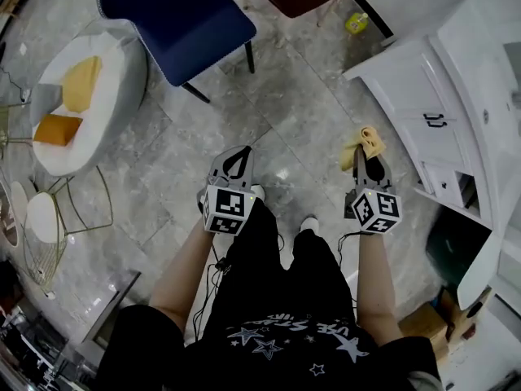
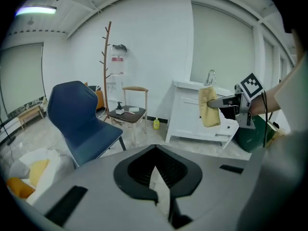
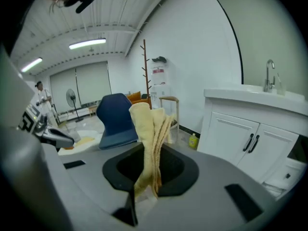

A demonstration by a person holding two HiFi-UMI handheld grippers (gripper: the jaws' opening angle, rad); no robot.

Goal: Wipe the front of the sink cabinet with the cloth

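The right claw (image 1: 363,168) is clamping the pale yellow soft terry cloth (image 1: 364,142), which is standing up in loose folds above the jaws, a little right of the middle of the head view. The left claw (image 1: 234,165) is keeping its jaws together with nothing between them, left of the middle. The white sink cabinet with dark handles (image 1: 404,88) is standing in the upper right of the frame, well apart from the cloth, so the wiping is probably not yet begun. The cloth is looking light, soft and limp, so it is likely to bunch easily against the door fronts. The hold on its lower folded end seems suitable, because a good free part is sticking out for wiping.
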